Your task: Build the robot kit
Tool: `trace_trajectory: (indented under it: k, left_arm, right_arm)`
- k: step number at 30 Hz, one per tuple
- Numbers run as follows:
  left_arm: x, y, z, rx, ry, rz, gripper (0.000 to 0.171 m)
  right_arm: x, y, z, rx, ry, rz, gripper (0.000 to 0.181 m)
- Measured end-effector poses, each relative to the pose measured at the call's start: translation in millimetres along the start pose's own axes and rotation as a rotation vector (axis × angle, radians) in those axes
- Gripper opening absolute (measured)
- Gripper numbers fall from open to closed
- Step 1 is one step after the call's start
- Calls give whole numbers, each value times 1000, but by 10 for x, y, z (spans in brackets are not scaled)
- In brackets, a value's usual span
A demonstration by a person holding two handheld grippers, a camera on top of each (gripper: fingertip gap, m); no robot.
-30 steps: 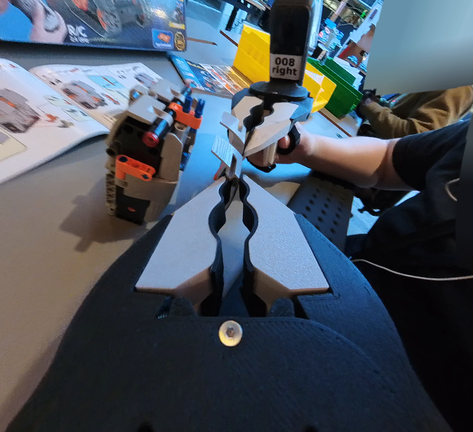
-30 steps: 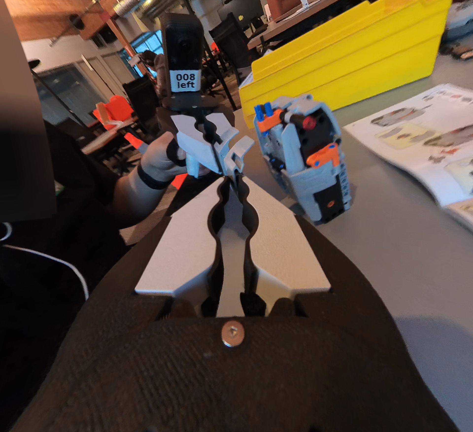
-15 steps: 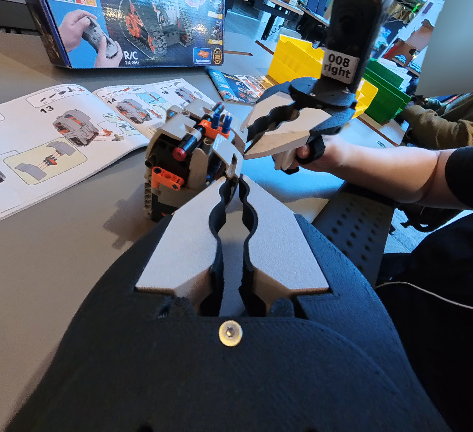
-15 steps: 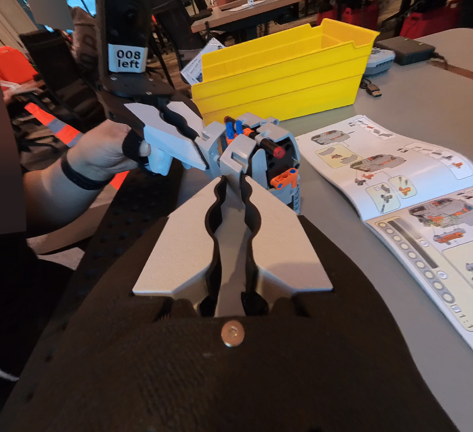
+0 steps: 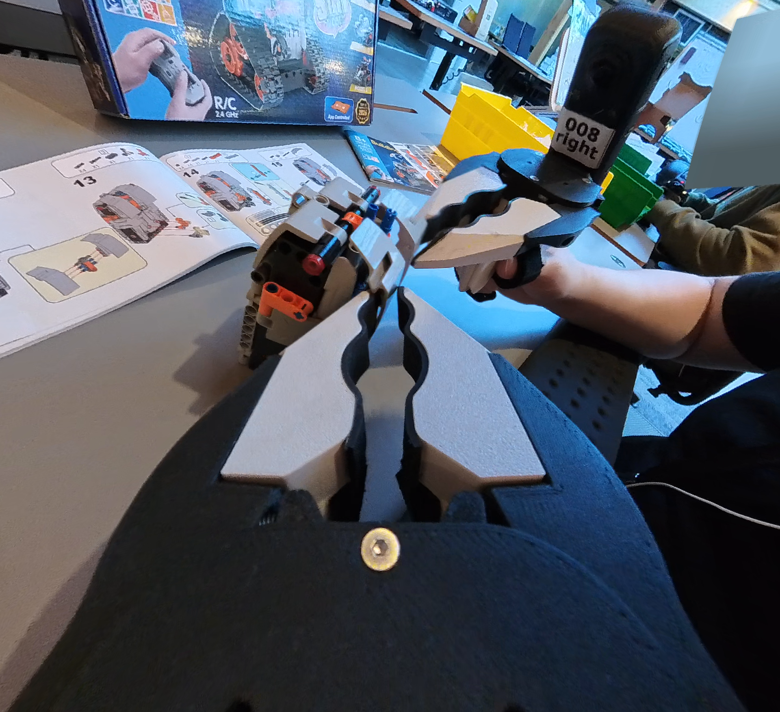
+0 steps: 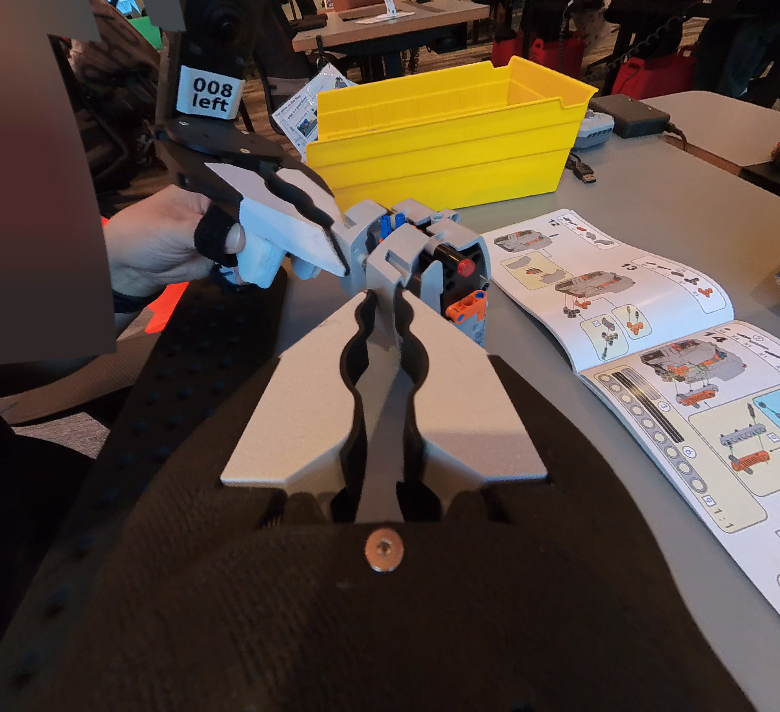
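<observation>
A grey, black and orange brick model (image 5: 304,269) stands on the grey table (image 5: 105,417); it also shows in the right wrist view (image 6: 447,269). A grey curved panel (image 5: 377,246) lies against the model's near side and is pinched from two sides. My left gripper (image 5: 386,297) is shut on the panel's lower end. My right gripper (image 6: 385,299) is shut on the same panel (image 6: 388,265). The right gripper (image 5: 415,240) comes in from the right in the left wrist view. The left gripper (image 6: 339,253) comes in from the left in the right wrist view. The two tips nearly meet.
An open instruction booklet (image 5: 105,219) lies beside the model, with a blue product box (image 5: 236,25) behind it. A yellow bin (image 6: 443,139) stands just behind the model. A green bin (image 5: 629,189), a second booklet (image 5: 396,164) and a black perforated mat (image 5: 582,388) are nearby. The tips of both grippers are at nearly the same place.
Both grippers, holding the grey panel between them in the air beside the model, have moved over and brought it against the model. The model has stayed in place.
</observation>
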State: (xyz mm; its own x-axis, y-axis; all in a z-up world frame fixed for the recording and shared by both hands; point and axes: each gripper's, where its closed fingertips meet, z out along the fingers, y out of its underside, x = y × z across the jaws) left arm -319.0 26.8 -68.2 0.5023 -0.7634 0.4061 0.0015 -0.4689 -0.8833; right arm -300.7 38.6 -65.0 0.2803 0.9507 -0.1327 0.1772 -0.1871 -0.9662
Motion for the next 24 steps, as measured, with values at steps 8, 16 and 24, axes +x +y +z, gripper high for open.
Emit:
trace_trajectory:
  k: [8, 16, 24]
  left_arm:
    - [-5, -36, -74, 19, 28, 71, 20]
    - [-187, -238, -310, 94, -3, 140, 57]
    - [-84, -602, -178, 116, 166, 307, 93]
  right_arm:
    - [-187, -22, 24, 39, -115, 3, 0]
    - [-185, -99, -46, 119, -262, 148, 0]
    - [-177, -56, 47, 93, -270, 109, 0]
